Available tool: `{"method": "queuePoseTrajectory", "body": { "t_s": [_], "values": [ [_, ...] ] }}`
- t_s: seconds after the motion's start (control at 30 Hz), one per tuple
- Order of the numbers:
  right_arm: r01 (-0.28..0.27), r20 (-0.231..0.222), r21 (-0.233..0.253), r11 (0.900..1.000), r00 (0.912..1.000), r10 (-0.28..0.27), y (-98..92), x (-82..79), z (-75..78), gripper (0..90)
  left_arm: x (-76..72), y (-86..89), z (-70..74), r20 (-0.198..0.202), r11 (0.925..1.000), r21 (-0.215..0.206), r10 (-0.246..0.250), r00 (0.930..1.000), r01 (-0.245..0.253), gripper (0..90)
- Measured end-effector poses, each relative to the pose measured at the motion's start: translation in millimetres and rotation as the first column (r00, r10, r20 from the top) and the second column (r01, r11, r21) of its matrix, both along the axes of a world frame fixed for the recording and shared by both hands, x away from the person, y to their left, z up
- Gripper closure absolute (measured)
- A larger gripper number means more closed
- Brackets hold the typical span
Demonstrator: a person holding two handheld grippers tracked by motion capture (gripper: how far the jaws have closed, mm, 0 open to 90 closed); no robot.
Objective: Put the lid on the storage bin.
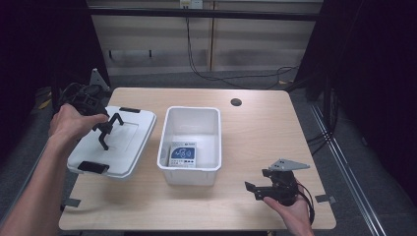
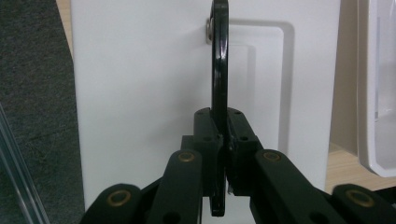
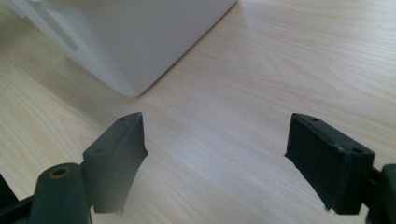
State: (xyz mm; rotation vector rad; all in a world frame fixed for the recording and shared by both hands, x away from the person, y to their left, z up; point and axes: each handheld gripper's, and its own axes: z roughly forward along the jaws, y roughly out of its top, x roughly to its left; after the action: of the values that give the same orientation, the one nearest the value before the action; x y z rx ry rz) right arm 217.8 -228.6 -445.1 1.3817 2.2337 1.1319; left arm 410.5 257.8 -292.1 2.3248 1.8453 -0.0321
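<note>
At the left edge of the wooden tabletop (image 1: 255, 128) lay a white bin lid (image 1: 129, 142), flat, with a black latch at its far end and another at its near end, its left side overhanging the tabletop's edge. The left gripper (image 1: 107, 132), held in the person's left hand (image 1: 71, 125), hovered over the middle of that lid. Its jaws were clenched on a thin black ring-shaped piece (image 2: 219, 70), which the left gripper view showed edge-on, standing up from between the closed jaws against the lid's white surface and its shallow recessed panel. Whether the piece touched the lid could not be told.

Just right of the lid, near the middle of the tabletop, stood an open white plastic bin (image 1: 192, 172). A small blue-and-white packet (image 1: 183, 156) lay flat on its floor, toward the near wall. Beyond the bin, near the far edge of the tabletop, was a round cable hole (image 1: 236, 102).

Farther right, at the near right of the tabletop, the right hand (image 1: 295, 214) held the right gripper (image 1: 253, 189) low over the bare wood, its jaws pointing left toward the bin. The jaws stood wide apart and held nothing. In the right gripper view, wood grain lay between them and the bin's near corner (image 3: 135, 88) rose ahead, apart from both.
</note>
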Motion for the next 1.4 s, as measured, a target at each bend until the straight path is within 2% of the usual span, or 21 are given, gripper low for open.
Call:
{"method": "queuePoseTrajectory", "body": {
  "t_s": [0.17,0.43,0.47,0.6,0.63,0.77,0.83,0.97,1.0,1.07,1.27,1.4],
  "values": [
    [0.001,-0.001,0.001,1.0,1.0,-0.001,0.5,0.2,-0.1,19.1,-0.8,0.7,7.2,0.013,0.9999,-0.004,0.011,0.9999,-0.011,85.0],
    [-0.003,0.0,0.0,1.0,1.0,0.003,0.8,0.5,-0.4,19.1,-0.8,-7.8,19.0,0.032,0.9998,-0.017,-0.006,0.9995,0.006,85.0],
    [-0.001,-0.001,0.0,1.0,1.0,0.001,0.9,0.5,-0.5,19.1,-0.9,-10.2,23.2,0.043,0.9997,-0.022,0.009,0.999,-0.008,85.0],
    [-0.003,-0.002,0.0,1.0,1.0,0.003,1.2,0.5,-0.4,19.1,-1.0,-12.6,30.3,0.054,0.9997,-0.022,0.015,0.9984,-0.013,85.1],
    [-0.004,-0.001,0.0,1.0,1.0,0.004,1.2,0.4,-0.4,19.1,-1.4,-14.6,34.6,0.06,0.9994,-0.03,0.016,0.998,-0.014,85.0],
    [-0.005,-0.002,0.001,1.0,1.0,0.005,1.3,0.4,-0.4,19.1,-1.8,-21.1,38.3,0.076,0.9999,-0.006,0.011,0.9971,-0.011,85.0],
    [-0.006,-0.003,-0.001,1.0,1.0,0.006,1.5,0.2,-0.3,19.1,-0.8,-26.2,39.9,0.071,0.9996,-0.023,0.02,0.9972,-0.019,85.0],
    [-0.009,-0.004,-0.003,1.0,0.9999,0.009,1.6,0.5,-0.6,19.1,-1.1,-34.0,43.7,0.085,0.9992,-0.028,0.03,0.996,-0.027,85.0],
    [-0.009,-0.005,-0.003,1.0,0.9999,0.009,1.6,0.5,-0.6,19.1,-1.3,-37.9,46.2,0.106,0.9978,-0.047,0.052,0.9929,-0.047,85.1],
    [-0.011,-0.007,-0.002,1.0,0.9999,0.011,1.8,0.3,-0.5,19.1,-1.5,-42.2,49.6,0.117,0.9967,-0.062,0.059,0.9913,-0.052,85.1],
    [-0.009,-0.006,-0.002,1.0,0.9999,0.009,1.6,0.2,-0.6,19.1,-1.9,-51.9,57.3,0.114,0.9971,-0.066,0.045,0.9925,-0.038,85.1],
    [-0.01,-0.01,-0.003,1.0,0.9999,0.01,2.1,0.1,-0.5,19.1,-1.9,-61.2,60.3,0.119,0.9961,-0.067,0.065,0.9908,-0.057,85.1]
  ]
}}
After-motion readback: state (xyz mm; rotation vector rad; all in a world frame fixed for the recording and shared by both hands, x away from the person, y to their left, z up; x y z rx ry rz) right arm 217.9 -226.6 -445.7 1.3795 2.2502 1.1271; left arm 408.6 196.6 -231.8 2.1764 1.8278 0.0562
